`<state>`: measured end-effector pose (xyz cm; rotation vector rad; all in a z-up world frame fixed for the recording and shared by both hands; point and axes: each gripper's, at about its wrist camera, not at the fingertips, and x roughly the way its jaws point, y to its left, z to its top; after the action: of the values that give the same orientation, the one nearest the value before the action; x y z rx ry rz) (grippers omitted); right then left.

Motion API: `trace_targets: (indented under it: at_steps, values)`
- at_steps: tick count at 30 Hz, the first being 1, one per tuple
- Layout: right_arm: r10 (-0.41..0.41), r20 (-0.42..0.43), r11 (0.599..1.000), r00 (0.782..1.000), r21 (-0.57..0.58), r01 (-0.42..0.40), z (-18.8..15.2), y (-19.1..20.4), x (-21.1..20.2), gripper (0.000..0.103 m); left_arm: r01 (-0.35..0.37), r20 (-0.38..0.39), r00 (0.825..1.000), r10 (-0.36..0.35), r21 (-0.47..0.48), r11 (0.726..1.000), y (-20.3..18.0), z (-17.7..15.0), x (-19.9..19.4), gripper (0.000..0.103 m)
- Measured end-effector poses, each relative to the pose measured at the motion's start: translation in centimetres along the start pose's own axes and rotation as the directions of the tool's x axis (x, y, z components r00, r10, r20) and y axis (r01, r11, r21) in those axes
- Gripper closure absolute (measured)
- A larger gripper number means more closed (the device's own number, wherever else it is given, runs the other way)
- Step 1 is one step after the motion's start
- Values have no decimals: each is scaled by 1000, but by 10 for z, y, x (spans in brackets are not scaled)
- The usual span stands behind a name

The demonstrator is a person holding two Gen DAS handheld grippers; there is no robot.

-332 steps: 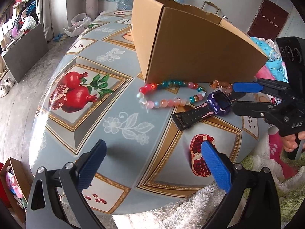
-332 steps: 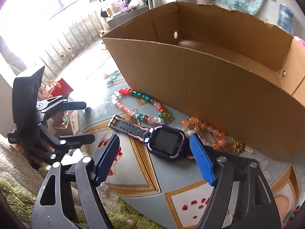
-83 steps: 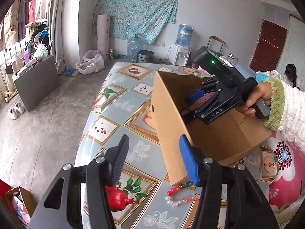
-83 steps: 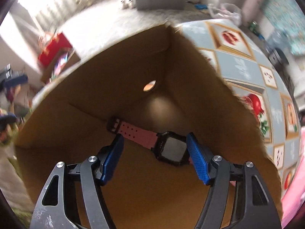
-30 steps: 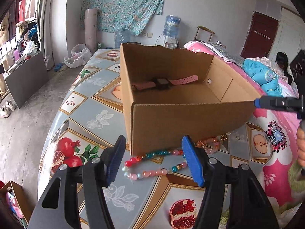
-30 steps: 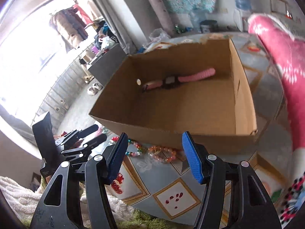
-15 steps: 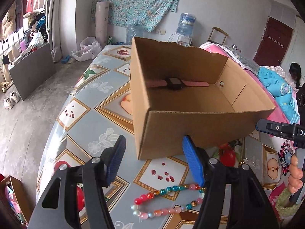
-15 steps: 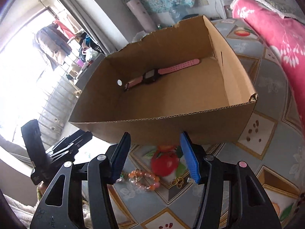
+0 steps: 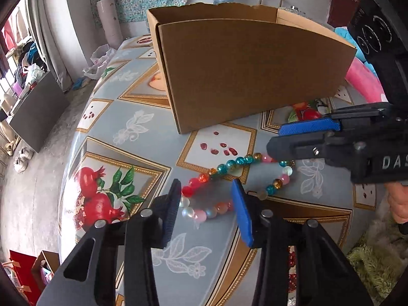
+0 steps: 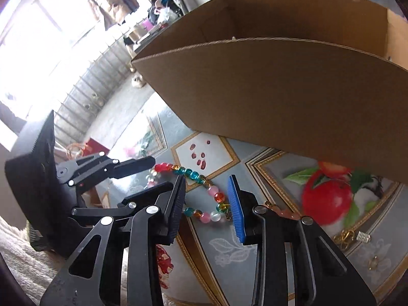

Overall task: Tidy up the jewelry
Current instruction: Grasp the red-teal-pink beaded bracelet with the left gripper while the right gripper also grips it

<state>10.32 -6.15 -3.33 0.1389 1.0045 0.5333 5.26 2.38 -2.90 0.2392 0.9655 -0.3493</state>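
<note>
A loop of coloured beads [image 9: 230, 164] lies on the table in front of the cardboard box [image 9: 244, 71]. My left gripper [image 9: 207, 210] is open and low over the loop's left end, its fingers on either side of the pale beads. My right gripper [image 10: 206, 200] is open over the loop's other end [image 10: 213, 193]; it shows in the left wrist view [image 9: 285, 140] at the right. The box [image 10: 293, 94] stands just behind the beads. A second, orange bead bracelet with a gold clasp [image 10: 346, 234] lies partly hidden behind my right finger.
The table [image 9: 122, 137] has a grey cloth with pomegranate pictures and drops off at the left and near edges. A pink bedcover [image 9: 362, 76] lies right of the box. The floor with shoes and a grey cabinet [image 9: 33, 112] is at the far left.
Both grippers have dropped from above the box down to the table. They now sit over the two ends of the bead loop. The inside of the box is out of sight.
</note>
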Motion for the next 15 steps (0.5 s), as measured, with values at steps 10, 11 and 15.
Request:
trace_targets:
  at_steps: [10, 11, 15]
  values:
    - [-119, -77, 980, 990, -167, 105, 13, 22, 28, 87, 33, -23, 999, -32, 27, 999, 9, 9, 10, 73]
    - [-129, -77, 976, 989, -185, 113, 12, 25, 27, 90, 32, -19, 999, -31, 27, 999, 9, 10, 11, 78]
    - [-161, -70, 965, 985, -223, 142, 12, 31, 28, 95, 11, 2, 1000, -11, 60, 998, 6, 12, 12, 93]
